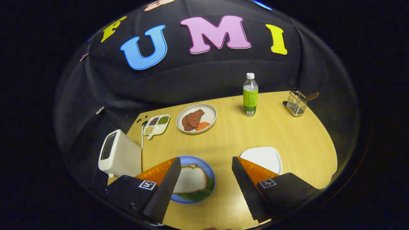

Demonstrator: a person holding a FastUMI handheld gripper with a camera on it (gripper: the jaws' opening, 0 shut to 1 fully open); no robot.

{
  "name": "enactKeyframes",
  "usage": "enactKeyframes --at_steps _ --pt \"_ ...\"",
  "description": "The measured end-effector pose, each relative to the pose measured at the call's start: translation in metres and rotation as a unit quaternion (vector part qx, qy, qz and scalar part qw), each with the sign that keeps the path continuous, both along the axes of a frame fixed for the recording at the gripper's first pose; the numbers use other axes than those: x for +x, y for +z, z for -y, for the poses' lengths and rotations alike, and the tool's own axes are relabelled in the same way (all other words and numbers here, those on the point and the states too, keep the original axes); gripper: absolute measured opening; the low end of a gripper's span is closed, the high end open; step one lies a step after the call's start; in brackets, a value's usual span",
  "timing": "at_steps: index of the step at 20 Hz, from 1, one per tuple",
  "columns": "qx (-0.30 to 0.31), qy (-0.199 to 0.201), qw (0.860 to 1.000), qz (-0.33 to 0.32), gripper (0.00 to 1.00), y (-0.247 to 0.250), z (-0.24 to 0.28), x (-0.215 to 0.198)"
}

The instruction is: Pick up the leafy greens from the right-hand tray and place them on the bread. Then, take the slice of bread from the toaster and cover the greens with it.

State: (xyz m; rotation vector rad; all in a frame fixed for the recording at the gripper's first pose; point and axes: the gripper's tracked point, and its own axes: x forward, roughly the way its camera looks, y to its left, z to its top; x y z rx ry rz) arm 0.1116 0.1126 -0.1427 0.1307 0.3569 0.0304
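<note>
1. A round blue plate [209, 174] sits near the front of a light wooden table [287, 140]; everything below is placed relative to it.
2. On the plate lies a bread slice [191, 179] covering leafy greens [198, 194], whose edges poke out at the plate's near side.
3. The gripper [206, 177] is released, fingers spread wide and holding nothing; its left finger overlaps the plate's left edge, its right finger stands apart to the plate's right.
4. A white toaster [119, 155] stands left of the plate.
5. A white tray [263, 159] lies right of the plate.
6. Beyond the plate are a meat plate [207, 116], a seasoning dish [156, 124], a green-labelled bottle [250, 95] and a wire holder [296, 103].
</note>
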Motion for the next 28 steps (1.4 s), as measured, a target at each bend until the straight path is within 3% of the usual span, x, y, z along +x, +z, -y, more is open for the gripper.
enactKeyframes --at_steps 6,12,20,28 --pt "-0.056 -0.046 0.988 0.135 0.99 0.128 0.055 -0.041" --pt "-0.072 -0.098 0.962 0.245 0.99 0.225 0.104 -0.120" --pt "-0.054 -0.167 0.948 0.267 0.99 0.240 0.181 -0.171" --pt "-0.035 -0.150 0.957 0.246 0.99 0.217 0.199 -0.152"
